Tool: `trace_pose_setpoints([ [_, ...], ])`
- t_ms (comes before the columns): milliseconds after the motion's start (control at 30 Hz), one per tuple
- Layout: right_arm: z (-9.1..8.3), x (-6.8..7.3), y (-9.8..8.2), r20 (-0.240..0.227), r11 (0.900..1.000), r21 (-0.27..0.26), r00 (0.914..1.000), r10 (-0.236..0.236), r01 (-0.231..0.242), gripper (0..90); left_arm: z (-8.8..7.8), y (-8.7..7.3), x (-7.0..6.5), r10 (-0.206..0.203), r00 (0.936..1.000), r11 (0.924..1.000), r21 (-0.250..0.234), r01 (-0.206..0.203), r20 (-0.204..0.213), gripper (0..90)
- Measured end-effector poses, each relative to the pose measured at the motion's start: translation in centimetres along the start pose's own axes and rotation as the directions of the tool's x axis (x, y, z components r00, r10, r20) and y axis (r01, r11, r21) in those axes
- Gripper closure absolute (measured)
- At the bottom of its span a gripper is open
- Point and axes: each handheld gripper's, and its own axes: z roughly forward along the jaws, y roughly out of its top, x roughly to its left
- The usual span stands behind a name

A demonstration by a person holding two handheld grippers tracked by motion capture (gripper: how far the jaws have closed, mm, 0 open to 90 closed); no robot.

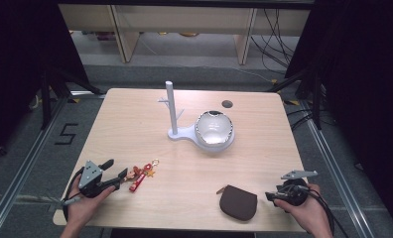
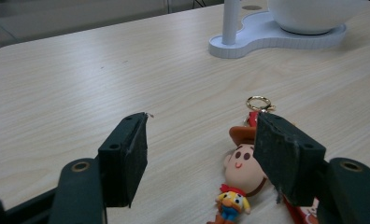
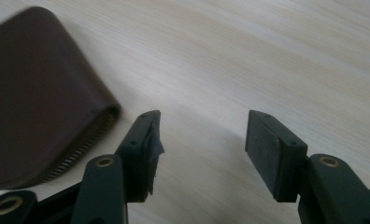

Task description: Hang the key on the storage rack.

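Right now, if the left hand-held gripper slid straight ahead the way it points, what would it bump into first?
Most likely the cowboy keychain. The left hand-held gripper is open, with the figure's head lying just ahead beside its right jaw. Depth is hard to judge, so it might only graze it.

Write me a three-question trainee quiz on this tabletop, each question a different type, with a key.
1. True or false: the left gripper is shut on the cowboy keychain.
2. Which item lies nearest the right gripper? A) the brown pouch B) the bowl C) the white stand
3. Fill in: the bowl rests on the base of the white ____.

Key: 1. False: its jaws are open, the keychain by one jaw. 2. A. 3. stand.
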Motion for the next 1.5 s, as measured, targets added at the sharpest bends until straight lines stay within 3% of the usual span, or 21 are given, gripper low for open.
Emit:
trace_pose_setpoints([
  [167, -0.3, 0.5, 2.1, -0.062, 0.999, 0.019, 0.9976, -0.031, 0.032, 48.9, 0.4, 0.9, -0.1, 0.016, 0.9997, 0.9998, 0.009, -0.016, 0.02, 33.9],
  [233, 0.0, 0.8, 3.4, -0.125, 0.999, 0.043, 0.9918, -0.027, 0.032, 46.0, 0.8, 1.0, -0.2, 0.018, 0.9994, 0.9998, 0.007, -0.018, 0.029, 34.0],
  [300, 0.1, 1.1, 3.7, -0.116, 0.998, 0.06, 0.993, -0.025, 0.032, 44.3, 0.9, 1.0, -0.3, 0.012, 0.9993, 0.9999, 0.011, -0.012, 0.035, 34.0],
  [333, 0.4, 1.3, 4.1, -0.132, 0.996, 0.074, 0.9903, -0.044, 0.054, 43.0, 0.9, 1.0, -0.4, 0.017, 0.9992, 0.9998, 0.012, -0.018, 0.035, 34.0],
  [433, 1.0, 2.0, 5.1, -0.186, 0.986, 0.148, 0.9811, -0.051, 0.079, 39.8, 0.6, 1.1, -0.6, 0.016, 0.9992, 0.9998, 0.011, -0.017, 0.038, 34.0],
  [600, 1.5, 2.9, 6.0, -0.239, 0.968, 0.221, 0.9689, -0.064, 0.119, 38.1, 0.1, 1.2, -0.5, 0.032, 0.9985, 0.9995, -0.006, -0.032, 0.044, 33.9],
  [633, 1.7, 3.0, 6.1, -0.257, 0.964, 0.226, 0.9633, -0.078, 0.138, 37.2, 0.0, 1.2, -0.5, 0.026, 0.9988, 0.9997, -0.003, -0.026, 0.042, 33.9],
  [700, 2.0, 3.1, 6.3, -0.264, 0.952, 0.25, 0.9586, -0.107, 0.175, 37.2, -0.1, 1.2, -0.6, 0.02, 0.9992, 0.9998, 0.005, -0.021, 0.034, 33.9],
  [767, 2.3, 3.1, 6.4, -0.277, 0.946, 0.269, 0.9554, -0.101, 0.178, 36.7, -0.1, 1.3, -0.6, 0.021, 0.999, 0.9997, -0.01, -0.021, 0.04, 33.9],
  [867, 2.8, 2.8, 6.4, -0.282, 0.943, 0.276, 0.9535, -0.106, 0.186, 35.8, -0.1, 1.2, -0.5, 0.021, 0.9992, 0.9997, 0.007, -0.022, 0.035, 33.9],
  [900, 3.0, 2.6, 6.4, -0.276, 0.939, 0.271, 0.9519, -0.134, 0.211, 35.8, 0.1, 1.1, -0.5, 0.016, 0.9991, 0.9999, 0.003, -0.016, 0.04, 33.9],
  [933, 3.2, 2.7, 6.3, -0.284, 0.938, 0.296, 0.9542, -0.096, 0.182, 35.7, 0.0, 1.1, -0.6, 0.013, 0.9993, 0.9998, 0.014, -0.013, 0.034, 33.9],
  [1000, 3.6, 2.4, 6.2, -0.295, 0.933, 0.293, 0.9482, -0.118, 0.208, 33.9, 0.2, 1.0, -0.5, 0.027, 0.9984, 0.9996, 0.002, -0.027, 0.049, 33.9],
  [1067, 3.9, 2.4, 6.1, -0.326, 0.935, 0.303, 0.9423, -0.078, 0.182, 32.7, 0.2, 1.0, -0.6, 0.016, 0.9987, 0.9999, 0.003, -0.016, 0.049, 33.9],
  [1100, 3.9, 2.6, 6.1, -0.327, 0.937, 0.308, 0.9433, -0.057, 0.163, 31.9, 0.2, 1.0, -0.6, 0.016, 0.9988, 0.9999, 0.006, -0.016, 0.046, 33.9],
  [1200, 4.3, 1.9, 6.1, -0.325, 0.935, 0.314, 0.9438, -0.059, 0.167, 29.6, 0.2, 1.0, -0.6, 0.018, 0.9987, 0.9998, 0.003, -0.018, 0.048, 33.9],
  [1233, 4.5, 1.9, 6.1, -0.327, 0.934, 0.333, 0.9447, -0.016, 0.131, 28.8, 0.2, 1.0, -0.6, 0.017, 0.9987, 0.9998, 0.005, -0.017, 0.048, 33.9],
  [1267, 4.6, 1.6, 6.1, -0.351, 0.931, 0.328, 0.9358, -0.035, 0.158, 28.0, 0.1, 0.9, -0.6, 0.017, 0.9988, 0.9998, 0.009, -0.017, 0.046, 33.9],
  [1333, 4.7, 1.5, 6.1, -0.377, 0.933, 0.33, 0.9263, -0.009, 0.144, 28.3, 0.2, 0.9, -0.5, 0.015, 0.9988, 0.9998, 0.008, -0.016, 0.047, 33.9],
  [1433, 4.7, 1.6, 6.3, -0.385, 0.929, 0.342, 0.9227, -0.001, 0.144, 29.6, 0.2, 0.9, -0.5, 0.014, 0.9989, 0.9999, 0.006, -0.014, 0.046, 33.9],
  [1500, 5.0, 1.4, 6.3, -0.378, 0.925, 0.344, 0.9256, -0.021, 0.161, 34.1, 0.2, 0.9, -0.5, 0.013, 0.9989, 0.9999, 0.007, -0.013, 0.046, 33.9],
])
